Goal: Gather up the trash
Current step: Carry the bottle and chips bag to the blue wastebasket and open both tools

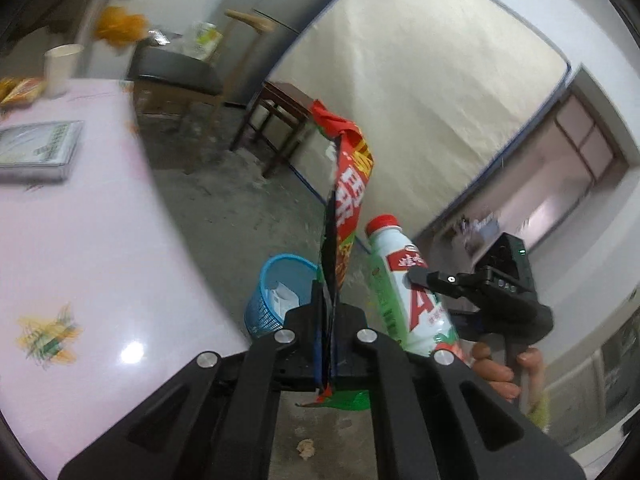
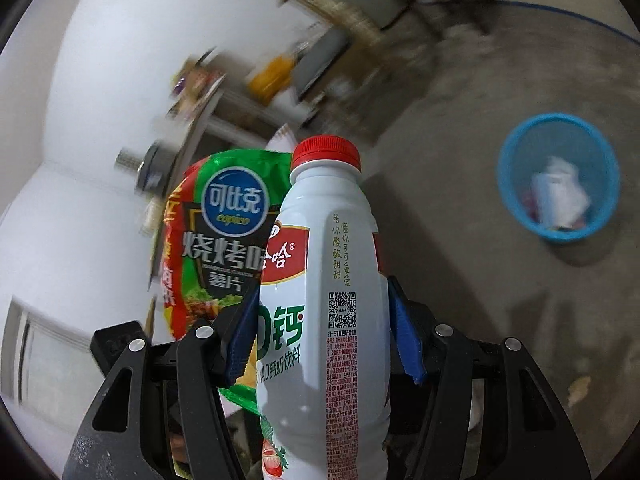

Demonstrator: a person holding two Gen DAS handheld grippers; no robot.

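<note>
My left gripper is shut on a red and green chip bag, seen edge-on and sticking up from the jaws. The bag also shows in the right wrist view. My right gripper is shut on a white milk-drink bottle with a red cap, held upright. The bottle and the right gripper also show at the right of the left wrist view. A blue mesh trash basket stands on the concrete floor below and ahead; in the right wrist view it is at the right, holding white trash.
A table with a pink cloth is at the left, bearing a paper cup, a book and snack packets. A black-seat chair and a wooden stool stand behind. A mattress leans on the wall. A crumpled scrap lies on the floor.
</note>
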